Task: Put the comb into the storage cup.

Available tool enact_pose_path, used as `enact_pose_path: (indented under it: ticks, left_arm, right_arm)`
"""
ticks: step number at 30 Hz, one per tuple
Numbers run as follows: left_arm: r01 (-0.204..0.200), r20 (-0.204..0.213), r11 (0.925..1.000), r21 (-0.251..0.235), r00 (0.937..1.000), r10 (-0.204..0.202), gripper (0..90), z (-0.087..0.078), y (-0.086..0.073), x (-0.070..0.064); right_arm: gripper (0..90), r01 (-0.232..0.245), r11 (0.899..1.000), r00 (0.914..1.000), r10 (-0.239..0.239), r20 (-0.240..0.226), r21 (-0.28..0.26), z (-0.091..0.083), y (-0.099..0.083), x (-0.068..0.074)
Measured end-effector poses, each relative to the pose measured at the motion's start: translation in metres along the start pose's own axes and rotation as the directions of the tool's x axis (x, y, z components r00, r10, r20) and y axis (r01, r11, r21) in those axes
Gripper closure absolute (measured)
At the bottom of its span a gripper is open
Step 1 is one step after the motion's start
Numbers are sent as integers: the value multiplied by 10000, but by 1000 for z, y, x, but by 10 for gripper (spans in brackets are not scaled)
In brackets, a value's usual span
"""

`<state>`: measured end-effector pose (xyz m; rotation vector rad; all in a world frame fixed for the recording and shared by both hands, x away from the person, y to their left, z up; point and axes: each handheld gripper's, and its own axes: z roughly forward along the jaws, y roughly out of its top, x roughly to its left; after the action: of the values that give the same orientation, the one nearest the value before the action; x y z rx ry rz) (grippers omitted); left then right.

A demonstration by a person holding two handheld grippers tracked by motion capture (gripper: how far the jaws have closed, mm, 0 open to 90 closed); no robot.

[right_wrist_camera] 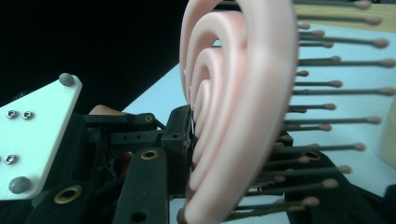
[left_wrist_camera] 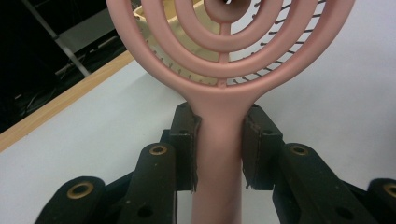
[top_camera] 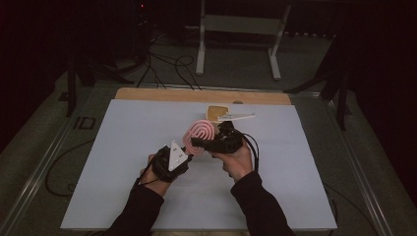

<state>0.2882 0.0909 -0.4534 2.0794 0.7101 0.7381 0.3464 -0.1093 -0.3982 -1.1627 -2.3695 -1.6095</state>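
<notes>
Holding a pink hairbrush (top_camera: 200, 133) in the air over the middle of the bench (top_camera: 123, 147). Left tool (left_wrist_camera: 219, 154) is clamped on its handle. Right tool (right_wrist_camera: 233, 158) has its jaws around the round head, one pad on the back, bristles on the other side; looks closed on it. Reads as a handover. Next: one tool lets go while the other keeps grip. A tan dish (top_camera: 219, 112) sits near the far edge.

White-topped table with a wooden far edge

The table (top_camera: 123, 162) carries a pale sheet over most of its top, leaving a strip of bare wood along the far side. A tan container (top_camera: 218, 112) sits far centre, with a white flat piece (top_camera: 239, 117) resting across it.
</notes>
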Motion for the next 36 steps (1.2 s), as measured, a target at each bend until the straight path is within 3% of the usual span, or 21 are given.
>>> enact_pose_path:
  ticks: [5, 9, 13, 15, 18, 22, 25, 28, 30, 36]
  left_arm:
    - [73, -124, 9999, -136, 9999, -75, 665, -1, 0, 1]
    - [198, -385, 9994, -276, 9990, -209, 488, -1, 0, 1]
    - [534, -170, 9979, -355, 9984, -540, 346, -1, -1, 4]
    - [534, -170, 9979, -355, 9984, -540, 318, -1, -1, 4]
    - [1179, -23, 9910, -641, 9930, -1183, 223, -6, -3, 11]
    - [1596, 112, 9853, -603, 9872, -1592, 146, -13, -4, 19]
    - [1902, 396, 9795, -669, 9814, -1879, 10, -20, -7, 25]
    - [2292, 365, 9665, -1156, 9733, -2264, 2, -30, -14, 32]
    - [2520, 429, 9604, -1185, 9677, -2486, 2, -36, -21, 37]
    - [2715, 158, 9543, -1251, 9622, -2717, 2, -57, -44, 52]
  right_arm:
    - [634, -66, 9999, 10000, 65, -60, -118, -1, 1, 1]
    - [634, -53, 9998, 9999, 50, -118, -207, -2, 2, 2]
    - [636, -20, 9997, 10000, 19, -28, -248, -2, 3, 1]
    - [636, -7, 9997, 10000, 6, -30, -242, -2, 2, 1]
    - [637, -57, 9995, 10000, 56, -17, -317, -3, 3, -1]
    - [637, -97, 9994, 10000, 96, -22, -341, -3, 4, -3]
    - [637, -69, 9995, 9999, 72, 85, -306, -4, 4, -5]
    - [637, -101, 9993, 9999, 105, 117, -359, -5, 4, -7]
    - [637, -172, 9990, 9997, 178, 139, -417, -7, 5, -8]
    - [637, -230, 9986, 9993, 244, 293, -482, -11, 8, -12]
